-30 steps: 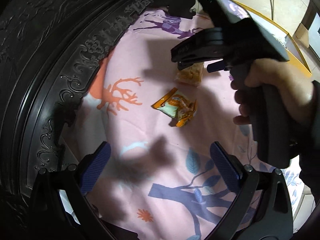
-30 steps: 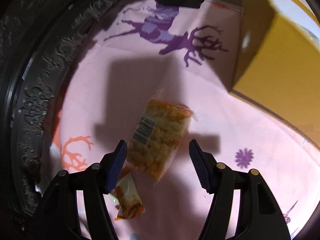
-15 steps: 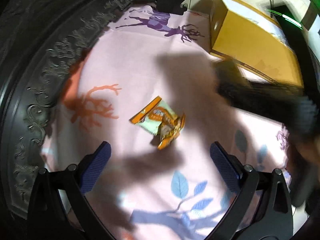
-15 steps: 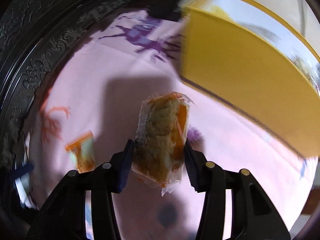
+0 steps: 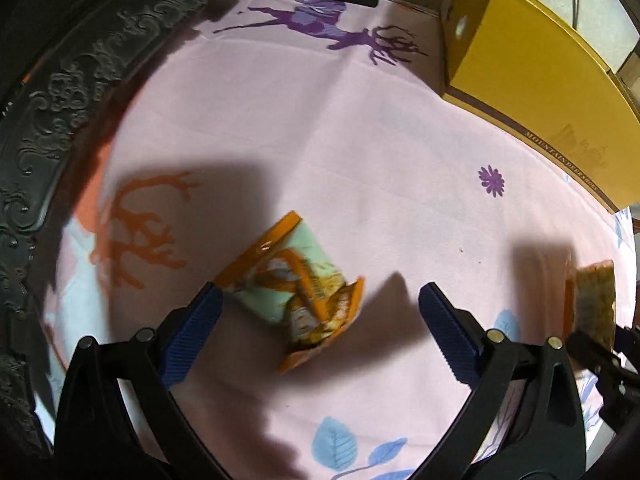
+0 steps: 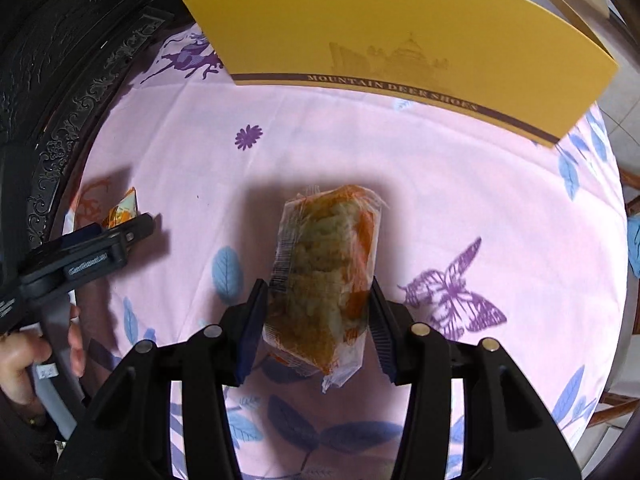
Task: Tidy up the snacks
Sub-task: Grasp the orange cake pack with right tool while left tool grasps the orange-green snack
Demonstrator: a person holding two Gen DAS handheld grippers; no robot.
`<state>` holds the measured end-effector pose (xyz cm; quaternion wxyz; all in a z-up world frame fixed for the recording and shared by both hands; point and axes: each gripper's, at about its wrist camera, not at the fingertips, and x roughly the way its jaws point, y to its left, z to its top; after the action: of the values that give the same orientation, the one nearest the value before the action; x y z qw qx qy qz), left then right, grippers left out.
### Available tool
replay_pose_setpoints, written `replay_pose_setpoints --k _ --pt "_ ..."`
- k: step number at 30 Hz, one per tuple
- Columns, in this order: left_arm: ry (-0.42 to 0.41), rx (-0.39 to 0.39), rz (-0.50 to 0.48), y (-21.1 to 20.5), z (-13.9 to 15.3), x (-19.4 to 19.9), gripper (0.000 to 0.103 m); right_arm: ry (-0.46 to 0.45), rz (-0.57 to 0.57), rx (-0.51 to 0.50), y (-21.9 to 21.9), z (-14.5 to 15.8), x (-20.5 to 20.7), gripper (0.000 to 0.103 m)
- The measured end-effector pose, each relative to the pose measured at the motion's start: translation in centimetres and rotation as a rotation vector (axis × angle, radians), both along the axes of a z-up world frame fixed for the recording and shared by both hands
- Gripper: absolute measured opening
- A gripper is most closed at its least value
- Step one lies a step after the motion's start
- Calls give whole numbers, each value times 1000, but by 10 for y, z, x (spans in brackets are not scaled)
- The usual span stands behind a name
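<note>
Right gripper, frame bottom: pads pinch the clear-wrapped puffed snack by its long sides, lifted off the pink cloth, likely for carrying to the yellow box at top. Left gripper: fingers spread, straddling the orange-and-green packet lying at frame centre, probably the next pick.

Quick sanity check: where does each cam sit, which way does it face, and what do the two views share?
Left wrist: on the left gripper, facing steeply down at the orange-green snack packet between its open fingers; no hand shows.
Right wrist: on the right gripper, facing steeply down, shut on the clear-wrapped snack; a hand on the left gripper shows at left.
Shared: pink tablecloth, yellow box, both snacks, carved dark frame.
</note>
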<state>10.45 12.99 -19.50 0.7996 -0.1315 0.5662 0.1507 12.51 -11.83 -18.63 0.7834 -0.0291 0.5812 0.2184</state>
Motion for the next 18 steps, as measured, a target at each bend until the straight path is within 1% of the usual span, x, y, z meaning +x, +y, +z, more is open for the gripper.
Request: replay_pose_setpoints --k 1,2,4,5,7,9,10,12,15,18 --pt "-2 -4 -6 -1 -2 2 97 1 -3 2 -1 0 -1 49" --pt "-8 -12 -11 -1 -4 3 92 2 -7 4 -1 0 0 49" --pt "-27 5 -13 1 -3 4 87 4 -20 8 -6 1 -2 49" --pt "-30 19 -17 0 -3 3 82 6 -27 10 -10 2 -3 49" --pt "-28 31 -28 0 -2 3 76 8 -38 16 -13 3 -3 49" --pt "-35 42 -39 2 -1 -1 65 6 -50 22 -12 4 -2 49" --pt "-40 45 -39 2 0 -3 61 5 -56 24 -11 5 -2 49" --pt "-50 46 -41 4 2 -7 48 4 -61 30 -12 6 -2 49" --pt "-54 55 -58 2 4 -9 43 -1 -56 33 -9 8 -3 49" --pt "-51 43 -92 -7 7 -11 41 -5 -51 32 -10 9 -5 49"
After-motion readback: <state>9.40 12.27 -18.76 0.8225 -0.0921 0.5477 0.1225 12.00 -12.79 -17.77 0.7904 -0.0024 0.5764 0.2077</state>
